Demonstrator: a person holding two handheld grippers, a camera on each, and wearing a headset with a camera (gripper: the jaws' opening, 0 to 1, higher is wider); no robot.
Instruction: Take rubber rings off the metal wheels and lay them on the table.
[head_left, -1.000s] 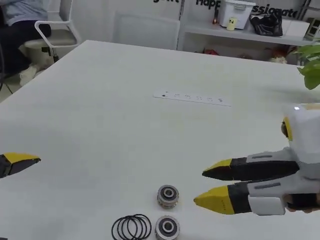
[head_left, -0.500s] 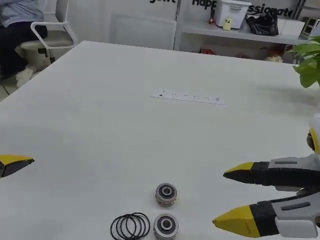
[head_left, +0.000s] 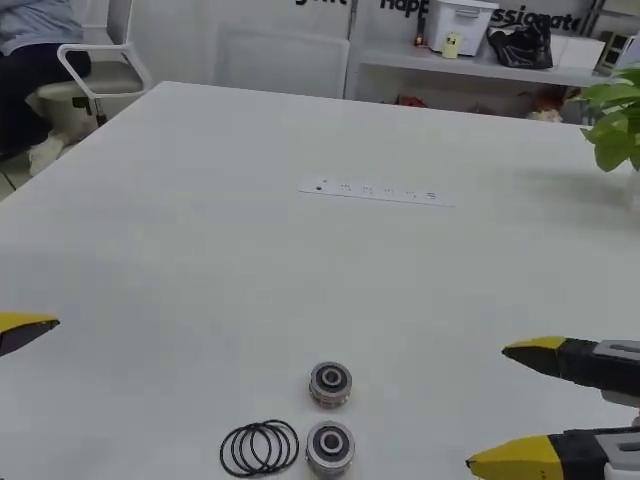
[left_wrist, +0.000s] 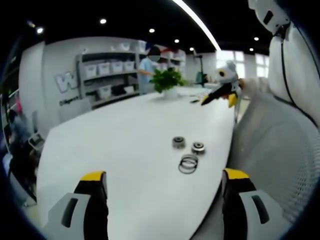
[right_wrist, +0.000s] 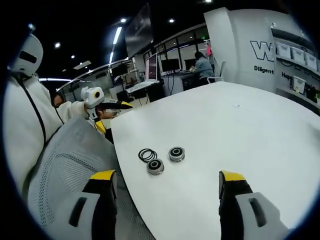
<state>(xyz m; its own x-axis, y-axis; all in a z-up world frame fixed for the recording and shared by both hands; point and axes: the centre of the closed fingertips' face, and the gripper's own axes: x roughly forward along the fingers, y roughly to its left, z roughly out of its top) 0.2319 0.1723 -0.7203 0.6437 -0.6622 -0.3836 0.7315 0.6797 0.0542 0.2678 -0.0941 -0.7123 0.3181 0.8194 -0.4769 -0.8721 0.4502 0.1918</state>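
Observation:
Two small metal wheels sit near the table's front edge: one (head_left: 331, 384) farther back, the other (head_left: 330, 446) closer to me. Left of the near wheel lies a small pile of black rubber rings (head_left: 260, 446). The wheels (right_wrist: 176, 153) (right_wrist: 155, 166) and rings (right_wrist: 147, 155) also appear in the right gripper view, and the wheels (left_wrist: 178, 142) (left_wrist: 198, 147) and rings (left_wrist: 188, 163) in the left gripper view. My right gripper (head_left: 500, 405) is open at the lower right, well off the wheels. My left gripper's yellow tip (head_left: 25, 327) pokes in at the left edge; its jaws stand wide apart in its own view.
A white power strip (head_left: 375, 192) lies flat mid-table. A green plant (head_left: 612, 120) stands at the far right. Shelves with a white box (head_left: 470, 25) and a black bag (head_left: 525, 45) line the back wall. A chair (head_left: 95, 75) stands at the far left.
My right gripper has pulled back to the right and down, away from the wheels, and its jaws have spread wider. The left tip slid slightly left. Wheels and rings stayed put.

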